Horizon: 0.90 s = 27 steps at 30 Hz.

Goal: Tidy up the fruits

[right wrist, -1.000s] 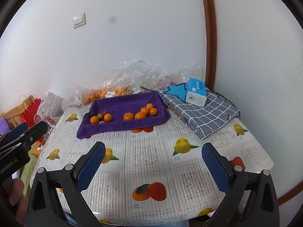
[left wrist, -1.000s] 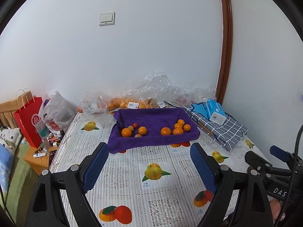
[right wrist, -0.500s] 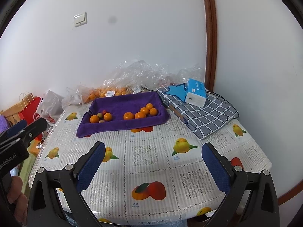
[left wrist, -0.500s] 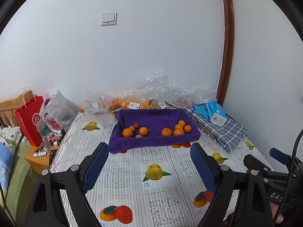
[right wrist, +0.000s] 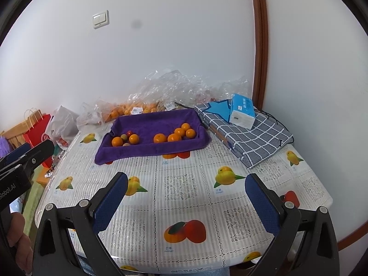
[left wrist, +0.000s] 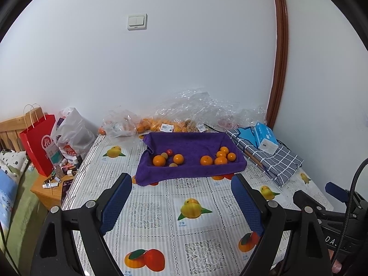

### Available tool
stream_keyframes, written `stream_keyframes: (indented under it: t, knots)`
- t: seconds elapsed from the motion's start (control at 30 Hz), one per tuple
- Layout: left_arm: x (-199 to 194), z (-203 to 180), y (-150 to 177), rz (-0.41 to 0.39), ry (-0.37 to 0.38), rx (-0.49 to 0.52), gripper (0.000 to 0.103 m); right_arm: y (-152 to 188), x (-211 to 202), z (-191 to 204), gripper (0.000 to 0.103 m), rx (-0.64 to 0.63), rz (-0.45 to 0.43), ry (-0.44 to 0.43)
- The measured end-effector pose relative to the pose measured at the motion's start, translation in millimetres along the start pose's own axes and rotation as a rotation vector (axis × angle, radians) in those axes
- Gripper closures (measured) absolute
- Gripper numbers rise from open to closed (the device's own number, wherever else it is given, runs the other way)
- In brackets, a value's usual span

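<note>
A purple cloth tray [left wrist: 191, 172] [right wrist: 147, 151] sits at the far middle of the table. On its left lie two oranges [left wrist: 159, 160] [right wrist: 117, 141], a small red fruit [left wrist: 169, 152] and small brownish fruits. On its right is a cluster of several oranges [left wrist: 220, 157] [right wrist: 174, 137]. My left gripper [left wrist: 181, 188] is open and empty, well short of the tray. My right gripper [right wrist: 186, 186] is open and empty, also short of the tray.
Clear plastic bags of oranges [left wrist: 161, 124] [right wrist: 138, 109] lie against the wall behind the tray. A folded checked cloth [left wrist: 273, 161] [right wrist: 250, 138] with a blue tissue pack [right wrist: 242, 111] lies on the right. A red paper bag [left wrist: 39, 142] and a white bag stand beyond the left table edge.
Both grippers have drifted slightly, so the view has shifted a little; both stay open and empty. Nothing on the table has moved.
</note>
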<state>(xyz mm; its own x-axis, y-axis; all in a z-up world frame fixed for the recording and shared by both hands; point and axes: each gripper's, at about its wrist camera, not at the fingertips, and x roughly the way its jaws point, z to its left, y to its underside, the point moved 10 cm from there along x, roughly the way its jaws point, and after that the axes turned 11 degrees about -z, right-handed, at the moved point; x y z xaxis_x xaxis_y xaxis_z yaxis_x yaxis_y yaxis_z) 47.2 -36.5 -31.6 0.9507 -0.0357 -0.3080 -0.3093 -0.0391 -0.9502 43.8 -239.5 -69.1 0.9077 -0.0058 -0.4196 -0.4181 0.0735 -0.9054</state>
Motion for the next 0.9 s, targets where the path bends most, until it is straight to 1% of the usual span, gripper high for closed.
stream_keyframes:
  t: [0.9]
  knots:
    - [-3.8,-0.9,-1.1,-0.002,0.011,0.001,0.015,-2.6,-4.9,-6.3,0.002,0.018,-0.010,0.022]
